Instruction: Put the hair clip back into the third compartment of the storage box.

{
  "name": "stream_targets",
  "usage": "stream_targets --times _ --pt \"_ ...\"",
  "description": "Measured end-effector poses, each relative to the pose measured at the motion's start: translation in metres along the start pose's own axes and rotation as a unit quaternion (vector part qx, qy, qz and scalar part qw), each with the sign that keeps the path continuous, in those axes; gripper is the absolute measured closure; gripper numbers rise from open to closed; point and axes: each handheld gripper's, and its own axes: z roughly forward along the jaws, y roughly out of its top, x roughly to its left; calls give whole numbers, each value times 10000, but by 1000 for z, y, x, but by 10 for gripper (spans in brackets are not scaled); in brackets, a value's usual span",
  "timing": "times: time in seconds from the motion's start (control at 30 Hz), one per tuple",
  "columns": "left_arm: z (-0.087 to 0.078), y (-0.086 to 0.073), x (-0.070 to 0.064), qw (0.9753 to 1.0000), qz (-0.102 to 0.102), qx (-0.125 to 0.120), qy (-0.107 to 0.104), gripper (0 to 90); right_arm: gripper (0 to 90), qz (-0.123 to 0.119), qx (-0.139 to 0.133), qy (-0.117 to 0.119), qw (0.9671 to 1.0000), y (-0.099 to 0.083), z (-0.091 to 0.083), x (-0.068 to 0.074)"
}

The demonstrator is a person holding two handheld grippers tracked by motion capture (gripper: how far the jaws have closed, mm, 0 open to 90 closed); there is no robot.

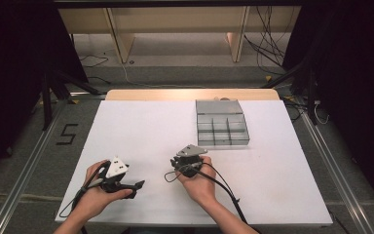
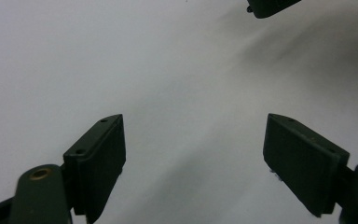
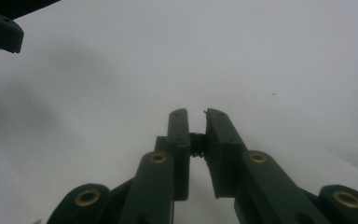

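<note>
On the white table (image 1: 141, 131), a hand holds my left gripper (image 1: 139, 186) near the front left, jaws wide apart and pointing right. In the left gripper view, my left gripper (image 2: 193, 119) is open over bare table with nothing between its pads. My right gripper (image 1: 174, 165) sits in the other hand at the front middle, with a grey plate on top. In the right gripper view, my right gripper (image 3: 196, 114) has its jaws almost together, pinching a small dark threaded piece (image 3: 196, 145), like a tiny screw or spring.
A grey tray (image 1: 223, 143) with several compartments stands at the back right of the table; I cannot see what is in it. A jaw of the other gripper (image 3: 0, 28) shows at the top left of the right gripper view. Cables trail off the front edge.
</note>
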Motion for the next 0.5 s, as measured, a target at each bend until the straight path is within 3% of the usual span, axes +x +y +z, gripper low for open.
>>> stream_targets --times 0.5 --pt "0 0 0 10000 0 3 1 207 809 39 -23 -88 10000 1 -6 -8"
